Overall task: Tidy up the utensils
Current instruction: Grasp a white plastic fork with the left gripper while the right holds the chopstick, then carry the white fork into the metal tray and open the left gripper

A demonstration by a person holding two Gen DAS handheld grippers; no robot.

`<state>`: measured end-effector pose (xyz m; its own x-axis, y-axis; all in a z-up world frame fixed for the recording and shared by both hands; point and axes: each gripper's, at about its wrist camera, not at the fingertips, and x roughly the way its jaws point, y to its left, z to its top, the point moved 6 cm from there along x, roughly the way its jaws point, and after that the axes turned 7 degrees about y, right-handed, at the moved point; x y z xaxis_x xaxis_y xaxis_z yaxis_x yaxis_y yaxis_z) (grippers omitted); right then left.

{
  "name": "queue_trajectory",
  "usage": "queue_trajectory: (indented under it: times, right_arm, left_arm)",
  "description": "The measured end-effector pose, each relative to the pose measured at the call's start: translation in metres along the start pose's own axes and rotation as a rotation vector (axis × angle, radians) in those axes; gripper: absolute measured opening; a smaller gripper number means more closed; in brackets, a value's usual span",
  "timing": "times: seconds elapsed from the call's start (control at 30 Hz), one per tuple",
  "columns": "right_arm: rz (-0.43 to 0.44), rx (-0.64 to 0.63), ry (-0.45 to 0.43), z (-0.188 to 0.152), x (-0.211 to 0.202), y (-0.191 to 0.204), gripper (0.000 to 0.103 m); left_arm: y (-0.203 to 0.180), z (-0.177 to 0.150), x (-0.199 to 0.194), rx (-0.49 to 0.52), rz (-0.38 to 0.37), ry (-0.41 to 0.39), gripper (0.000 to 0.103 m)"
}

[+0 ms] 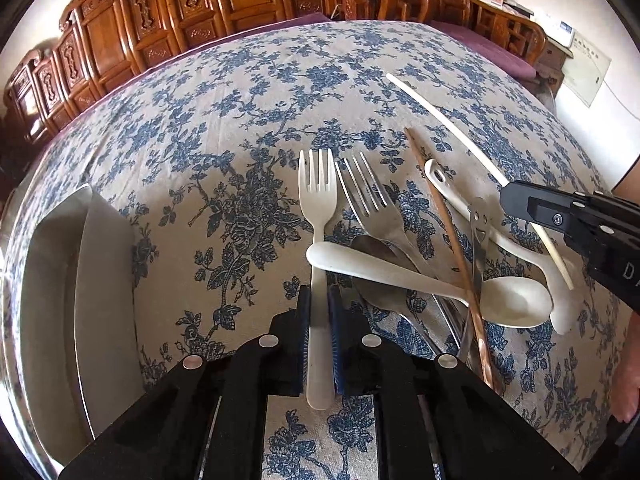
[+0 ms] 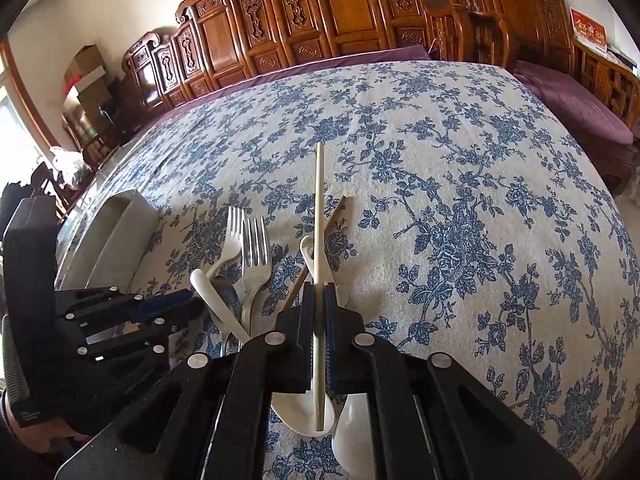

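A pile of utensils lies on the blue floral tablecloth. My left gripper [image 1: 319, 300] is shut on the handle of a white plastic fork [image 1: 317, 196], tines pointing away. My right gripper [image 2: 319, 292] is shut on a pale chopstick [image 2: 319, 200], held above the pile; it also shows in the left wrist view [image 1: 440, 118]. In the pile lie a metal fork [image 1: 366, 196], a white spoon [image 1: 516, 300], a second white spoon [image 1: 460, 196], a brown chopstick [image 1: 440, 208] and a metal spoon [image 1: 376, 272].
A grey metal tray [image 1: 60, 280] sits at the table's left edge, also seen in the right wrist view [image 2: 116, 220]. Carved wooden chairs [image 2: 340, 20] line the far side of the table. A purple cushion [image 2: 576, 108] lies at the right.
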<state>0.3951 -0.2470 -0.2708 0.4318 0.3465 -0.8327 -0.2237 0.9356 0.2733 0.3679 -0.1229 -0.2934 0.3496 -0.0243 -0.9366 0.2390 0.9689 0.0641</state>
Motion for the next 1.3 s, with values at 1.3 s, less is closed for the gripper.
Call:
queue_trajectory:
  times: [1.3]
  right_arm:
    - [-0.010,-0.255,-0.011,-0.032,-0.023,0.147,0.006]
  left_arm:
    - [0.124,-0.055,-0.113,-0.060,-0.041,-0.190,0.008]
